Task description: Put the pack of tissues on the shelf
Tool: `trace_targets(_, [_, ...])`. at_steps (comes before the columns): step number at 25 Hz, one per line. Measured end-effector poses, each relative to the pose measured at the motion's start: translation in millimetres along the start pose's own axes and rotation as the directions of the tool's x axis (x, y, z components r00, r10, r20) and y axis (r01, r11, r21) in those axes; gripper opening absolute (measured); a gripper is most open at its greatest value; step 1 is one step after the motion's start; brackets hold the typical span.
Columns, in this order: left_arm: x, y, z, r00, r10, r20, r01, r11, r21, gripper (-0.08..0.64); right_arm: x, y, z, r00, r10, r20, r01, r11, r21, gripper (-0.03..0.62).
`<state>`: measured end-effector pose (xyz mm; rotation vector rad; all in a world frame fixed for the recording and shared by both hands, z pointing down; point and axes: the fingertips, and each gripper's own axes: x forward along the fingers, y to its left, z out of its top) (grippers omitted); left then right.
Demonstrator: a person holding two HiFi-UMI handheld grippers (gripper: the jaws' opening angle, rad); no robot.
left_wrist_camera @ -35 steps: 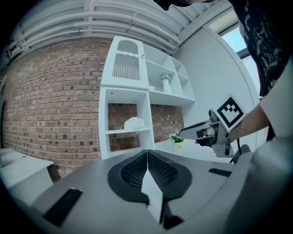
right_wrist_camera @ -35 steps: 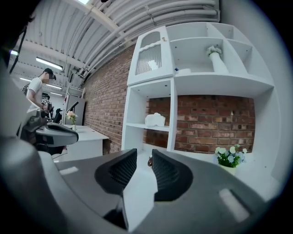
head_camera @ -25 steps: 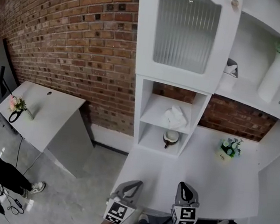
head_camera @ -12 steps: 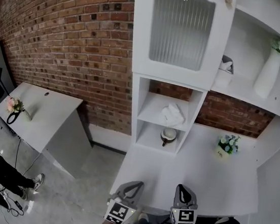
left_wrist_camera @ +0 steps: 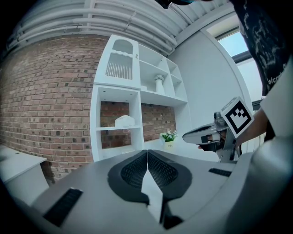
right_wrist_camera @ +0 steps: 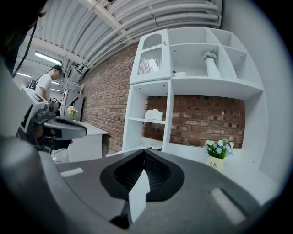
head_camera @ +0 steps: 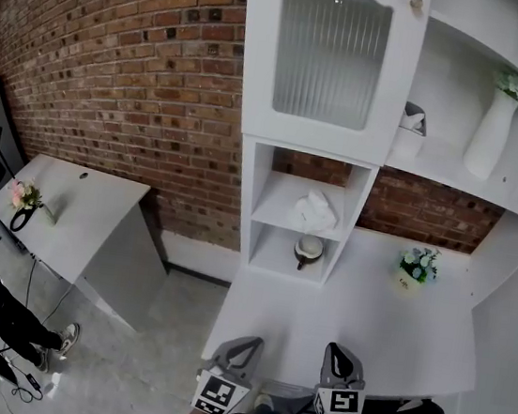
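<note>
While shelved, pack of tissues (head_camera: 315,211) crosswise, tuft up; left gripper (head_camera: 248,343), right gripper (head_camera: 341,350) fingers clenched empty.

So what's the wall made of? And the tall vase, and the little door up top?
The wall is rough red-brown brick, with pale mortar lines between the blocks. The vase looks like smooth white ceramic, matte, though painted glass is possible. The door has a white painted frame around ribbed, cloudy glass or plastic; the upright grooves show.
</note>
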<state>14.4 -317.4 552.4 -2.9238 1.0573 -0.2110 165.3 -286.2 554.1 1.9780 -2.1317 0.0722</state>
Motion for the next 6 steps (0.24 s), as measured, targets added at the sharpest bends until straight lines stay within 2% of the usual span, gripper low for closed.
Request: trace_targets(6, [-2.4,-3.3,-0.7,1.0,-0.006,-0.001,0.006,1.0,0.003,0.011,-7.4,0.7,1.0,1.0,-0.009,0.009,0.009,1.0,0.002,0.005])
